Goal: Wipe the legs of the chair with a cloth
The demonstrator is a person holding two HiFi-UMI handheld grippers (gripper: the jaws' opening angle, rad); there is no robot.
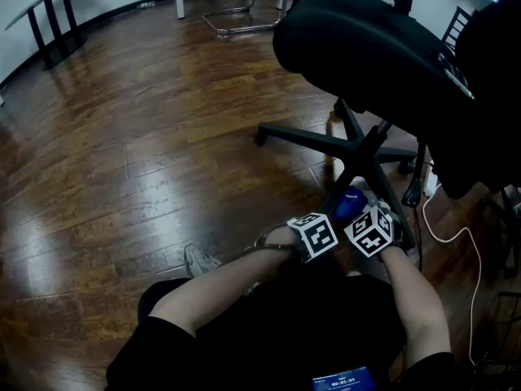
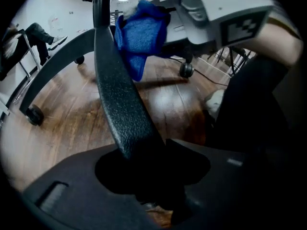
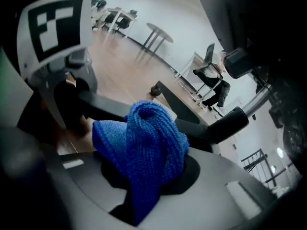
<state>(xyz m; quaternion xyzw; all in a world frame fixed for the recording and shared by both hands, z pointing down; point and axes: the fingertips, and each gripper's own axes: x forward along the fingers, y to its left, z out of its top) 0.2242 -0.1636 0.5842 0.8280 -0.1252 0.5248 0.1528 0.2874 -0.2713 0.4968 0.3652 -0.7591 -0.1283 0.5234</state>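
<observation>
L tongs (image 1: 324,221) jaws slightly apart, angled down, close beside R tongs (image 1: 358,213) clamped on cloth (image 3: 148,147).

Black short sleeves (image 1: 142,353), pale grey shoe (image 1: 198,261), white marker cubes (image 1: 314,235) (black square patterns)

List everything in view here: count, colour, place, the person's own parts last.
office chair: one, black, upper right
near chair leg: one, black, between the left gripper's jaws
cloth: one, blue, bunched in the right gripper's jaws
cable: one, white, floor at right
table: one, black legs, far upper left
second chair's base: one, chrome, top centre
floor: brown wood
left gripper: grey, at that leg, grip unclear
right gripper: grey, shut on the cloth
forearms: two, bottom centre
</observation>
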